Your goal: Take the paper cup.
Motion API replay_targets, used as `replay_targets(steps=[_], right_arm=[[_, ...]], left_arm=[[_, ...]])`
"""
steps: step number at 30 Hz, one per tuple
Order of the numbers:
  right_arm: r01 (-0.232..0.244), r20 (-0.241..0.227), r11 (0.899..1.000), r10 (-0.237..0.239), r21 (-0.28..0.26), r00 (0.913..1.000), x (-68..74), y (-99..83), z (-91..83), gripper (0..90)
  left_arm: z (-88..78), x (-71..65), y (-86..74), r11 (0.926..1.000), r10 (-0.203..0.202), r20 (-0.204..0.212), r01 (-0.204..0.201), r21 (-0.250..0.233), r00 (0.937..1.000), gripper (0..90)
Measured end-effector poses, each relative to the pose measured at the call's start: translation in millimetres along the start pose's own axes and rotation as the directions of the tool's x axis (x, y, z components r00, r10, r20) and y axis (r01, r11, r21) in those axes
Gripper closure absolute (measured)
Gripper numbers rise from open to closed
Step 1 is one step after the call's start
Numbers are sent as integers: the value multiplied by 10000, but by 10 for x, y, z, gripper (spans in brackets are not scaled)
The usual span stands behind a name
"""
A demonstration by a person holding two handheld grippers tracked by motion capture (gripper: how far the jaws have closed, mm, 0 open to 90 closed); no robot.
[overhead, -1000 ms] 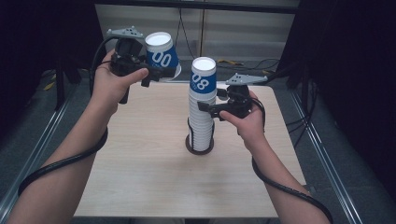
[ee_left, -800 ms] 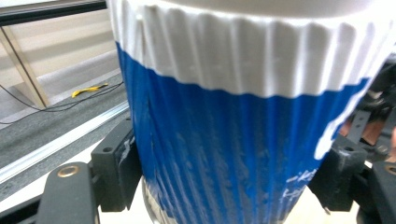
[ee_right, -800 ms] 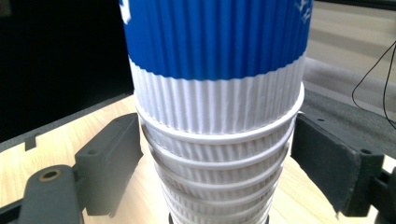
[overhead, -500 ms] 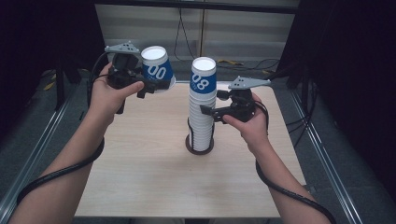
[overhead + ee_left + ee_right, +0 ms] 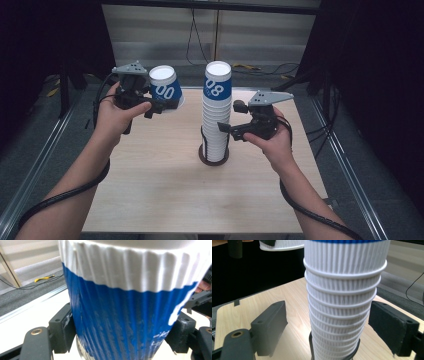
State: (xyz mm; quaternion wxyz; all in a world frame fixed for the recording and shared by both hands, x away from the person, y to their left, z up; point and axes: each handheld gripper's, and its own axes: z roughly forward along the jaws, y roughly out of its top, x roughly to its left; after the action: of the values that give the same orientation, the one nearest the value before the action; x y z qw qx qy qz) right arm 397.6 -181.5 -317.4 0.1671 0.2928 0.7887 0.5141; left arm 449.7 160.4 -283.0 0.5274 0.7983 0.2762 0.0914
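— So where is the single cup (image 5: 165, 90) right now?

— Up in the upper left of the high view, tilted, its white bottom turned toward the camera and the blue band with white digits facing right. The left gripper (image 5: 159, 104) pinches it: in the left gripper view both black jaws press against the blue ribbed wall (image 5: 130, 322) from either side. It hangs above the far left part of the table (image 5: 150, 200), well apart from the stack.

— And the stack?

— The stack of cups (image 5: 216, 120) stands upright at the middle of the frame, in a dark round holder (image 5: 214, 159) on the wood. Its top cup carries the same blue band.

— Does the right gripper hold it?

— No. The right gripper (image 5: 224, 129) sits just beside the stack at mid-height, on its right in the high view. In the right gripper view the white ribbed rims (image 5: 342, 302) rise between the two jaws, which stand spread, with a gap on each side, so neither pad touches.

— Anything else around?

— Cables (image 5: 200, 40) trail on the grey floor beyond the table's far edge.
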Motion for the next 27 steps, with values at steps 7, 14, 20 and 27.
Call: replay_targets(steps=[7,14,20,27], right_arm=[[212,-173,9991,-206,355,9996,58,-102,-1,143],[269,-374,9981,-249,545,9990,101,-218,-28,143],[251,-464,9974,-220,669,9987,98,-321,-50,143],[183,-596,9965,-134,816,9981,92,-454,-74,143]], left_arm=[[16,2,-173,9998,-53,86,51,190,9999,235],[37,-20,-329,9992,43,214,-52,408,9998,235],[81,-66,-435,9978,113,400,-139,644,9991,235],[121,-136,-536,9964,252,673,-305,795,9974,235]])
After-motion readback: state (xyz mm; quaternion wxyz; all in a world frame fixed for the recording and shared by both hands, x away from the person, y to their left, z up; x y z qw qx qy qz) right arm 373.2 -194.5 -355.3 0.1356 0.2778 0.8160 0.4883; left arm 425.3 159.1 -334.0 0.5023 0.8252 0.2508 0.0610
